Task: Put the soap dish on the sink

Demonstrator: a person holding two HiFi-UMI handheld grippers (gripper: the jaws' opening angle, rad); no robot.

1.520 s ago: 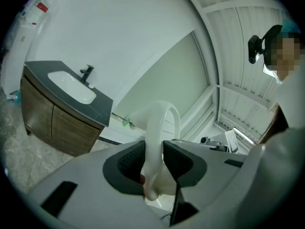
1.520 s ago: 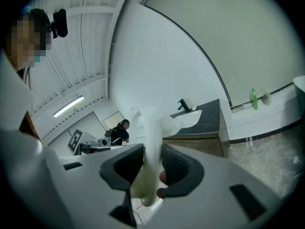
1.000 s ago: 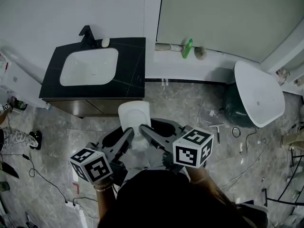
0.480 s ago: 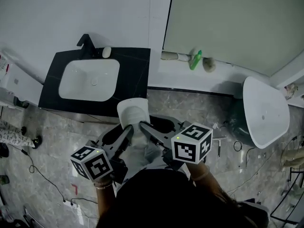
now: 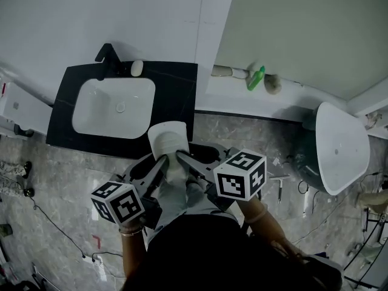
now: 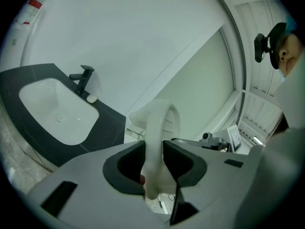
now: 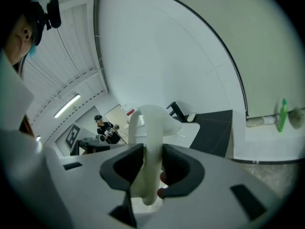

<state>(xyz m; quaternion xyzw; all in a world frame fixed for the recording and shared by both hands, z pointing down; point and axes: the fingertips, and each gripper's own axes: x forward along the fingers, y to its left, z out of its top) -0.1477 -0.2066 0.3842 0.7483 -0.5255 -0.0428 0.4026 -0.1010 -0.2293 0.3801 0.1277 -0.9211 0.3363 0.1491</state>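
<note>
**Soap dish held between both grippers, short of the sink**

The white soap dish [image 5: 168, 139] is off the ground, pinched from two sides. My left gripper [image 5: 162, 162] has its jaws closed on the dish's left rim, and my right gripper [image 5: 182, 158] has its jaws closed on the right rim. In each gripper view the dark pads press on either face of the thin white wall, and the dish stands up between them.

The two grippers run forward from my body and converge in a narrow V at the dish. Both point ahead and tip slightly downward. My left hand [image 5: 130, 223] sits low under its marker cube, with a band at the wrist. My right hand [image 5: 251, 214] is a little further forward, and both forearms angle in from my torso.

In the head view the dish's far rim overlaps the front edge of the black bench [image 5: 176, 96], near its right end. It rests on nothing there.

The white sink [image 5: 115, 107] is set into the bench, beyond the dish and to its left. A black tap [image 5: 106, 53] stands at the back with a pale bar of soap [image 5: 137, 68] just beside it. A green bottle [image 5: 256, 77] lies on the ledge to the right, well apart. Grey marbled floor [image 5: 66, 180] lies below.
</note>
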